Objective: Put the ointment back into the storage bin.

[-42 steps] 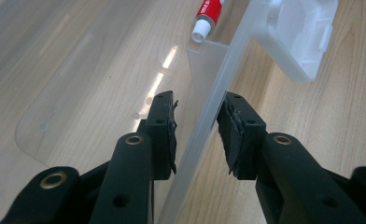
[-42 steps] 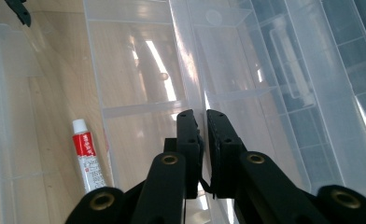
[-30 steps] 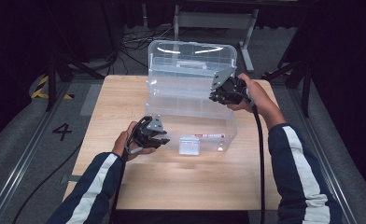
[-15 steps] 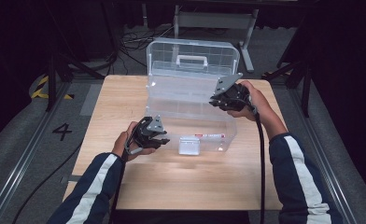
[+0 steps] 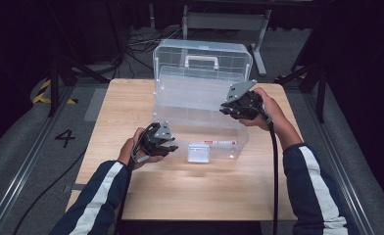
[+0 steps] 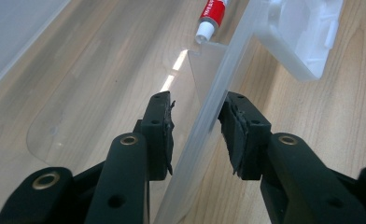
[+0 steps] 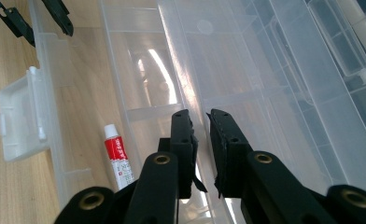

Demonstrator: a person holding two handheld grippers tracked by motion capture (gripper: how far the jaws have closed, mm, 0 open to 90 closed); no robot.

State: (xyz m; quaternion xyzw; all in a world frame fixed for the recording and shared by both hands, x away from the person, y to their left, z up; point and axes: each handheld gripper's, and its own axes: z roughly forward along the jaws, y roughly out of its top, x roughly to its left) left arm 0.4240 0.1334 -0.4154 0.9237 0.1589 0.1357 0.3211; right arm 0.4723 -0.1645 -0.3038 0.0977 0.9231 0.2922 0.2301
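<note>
A black number "4" on the grey floor (image 5: 65, 137) left of the table (image 5: 180, 196); tube (image 7: 118, 156) lettering unreadable.

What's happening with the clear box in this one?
A person works a clear plastic organiser box on a wooden table with a claw in each hand. The left claw straddles the box's front wall near the latch, with a gap showing at its pads. The right claw is nearly closed on the edge of a clear inner tray. The lid stands open, and a red and white tube lies inside.
</note>
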